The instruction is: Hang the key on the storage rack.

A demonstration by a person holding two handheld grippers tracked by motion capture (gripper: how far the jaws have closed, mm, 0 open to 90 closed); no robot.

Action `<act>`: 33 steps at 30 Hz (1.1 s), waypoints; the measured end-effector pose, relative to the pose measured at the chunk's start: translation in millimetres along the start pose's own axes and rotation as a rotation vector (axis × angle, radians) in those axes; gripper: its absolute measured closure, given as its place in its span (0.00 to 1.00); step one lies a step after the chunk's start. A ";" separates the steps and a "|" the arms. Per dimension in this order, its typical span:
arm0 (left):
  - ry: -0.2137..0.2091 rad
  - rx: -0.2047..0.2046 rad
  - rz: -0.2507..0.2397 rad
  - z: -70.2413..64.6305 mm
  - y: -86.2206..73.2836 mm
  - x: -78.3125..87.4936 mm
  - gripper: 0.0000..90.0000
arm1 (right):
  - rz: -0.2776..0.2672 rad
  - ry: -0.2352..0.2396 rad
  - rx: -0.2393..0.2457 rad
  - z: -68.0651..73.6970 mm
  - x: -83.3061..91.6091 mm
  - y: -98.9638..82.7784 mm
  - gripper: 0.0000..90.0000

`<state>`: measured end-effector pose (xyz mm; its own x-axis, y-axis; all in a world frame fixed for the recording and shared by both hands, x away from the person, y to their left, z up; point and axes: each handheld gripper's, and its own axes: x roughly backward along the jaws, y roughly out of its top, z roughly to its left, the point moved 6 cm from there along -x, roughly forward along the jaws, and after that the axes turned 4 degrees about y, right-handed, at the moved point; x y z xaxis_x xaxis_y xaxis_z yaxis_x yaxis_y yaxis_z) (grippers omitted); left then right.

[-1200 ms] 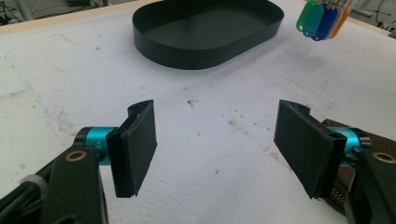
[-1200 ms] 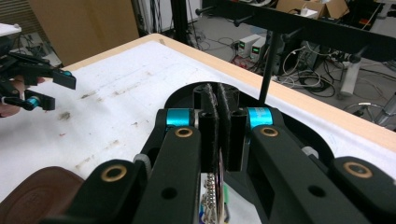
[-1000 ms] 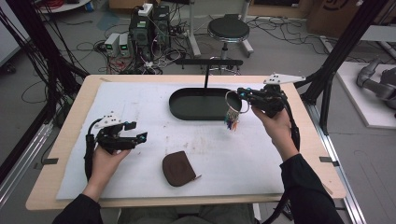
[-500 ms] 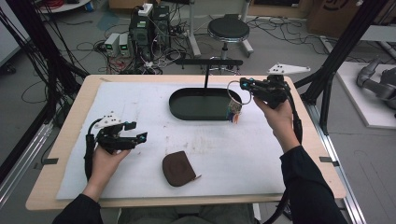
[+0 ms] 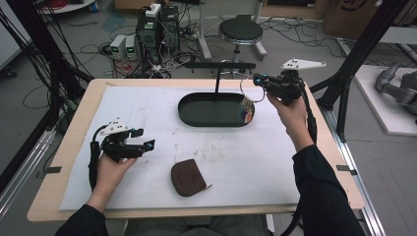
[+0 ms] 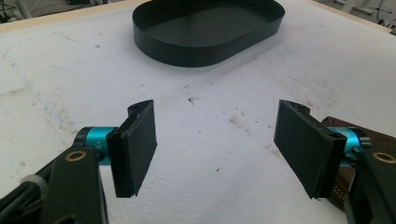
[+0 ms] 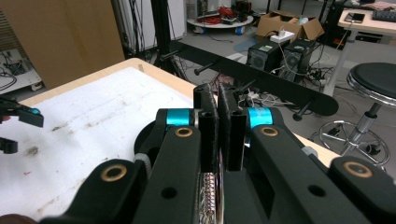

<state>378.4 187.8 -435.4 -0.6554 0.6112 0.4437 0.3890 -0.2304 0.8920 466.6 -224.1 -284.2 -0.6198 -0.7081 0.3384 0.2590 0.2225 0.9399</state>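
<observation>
My right gripper [image 5: 258, 78] is held up over the right end of the black oval tray [image 5: 196, 118], shut on a key ring [image 5: 252, 91] with a small coloured charm [image 5: 246, 111] dangling from it. In the right gripper view the pads [image 7: 208, 100] are pressed together, with beaded metal [image 7: 208, 196] showing between the jaws lower down. Just beyond stands a black peg rack [image 5: 220, 65], whose bar [image 7: 261, 79] crosses ahead of the jaws. My left gripper [image 5: 144, 138] rests on the white mat at the left, open, nothing between its pads [image 6: 135, 140].
A brown leather pouch [image 5: 188, 178] lies on the mat [image 5: 147, 108] near the front middle. The tray's wall [image 6: 205, 44] lies ahead of the left gripper. A stool [image 5: 240, 30], computers and cables stand on the floor behind the table.
My right gripper has risen and drifted toward the far right with the key ring, from beside the tray's end to the height of the rack bar. The left hand has kept still.
</observation>
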 end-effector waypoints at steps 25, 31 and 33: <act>0.006 0.007 -0.005 2.5 -1.7 3.0 0.33 | 0.025 -0.048 0.003 -28.9 -29.4 5.7 0.98; 0.008 0.011 -0.003 3.8 -3.3 4.3 0.33 | 0.036 -0.056 -0.014 -38.6 -36.6 0.8 0.98; 0.009 0.011 -0.002 4.1 -3.5 4.4 0.33 | 0.032 -0.060 -0.021 -41.7 -38.2 0.1 0.98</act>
<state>376.7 194.4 -436.9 -0.6620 0.6048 0.4427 0.3948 -0.2207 0.8918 521.2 -225.0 -299.0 -0.6542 -0.6590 0.3711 0.2943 0.2301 0.9276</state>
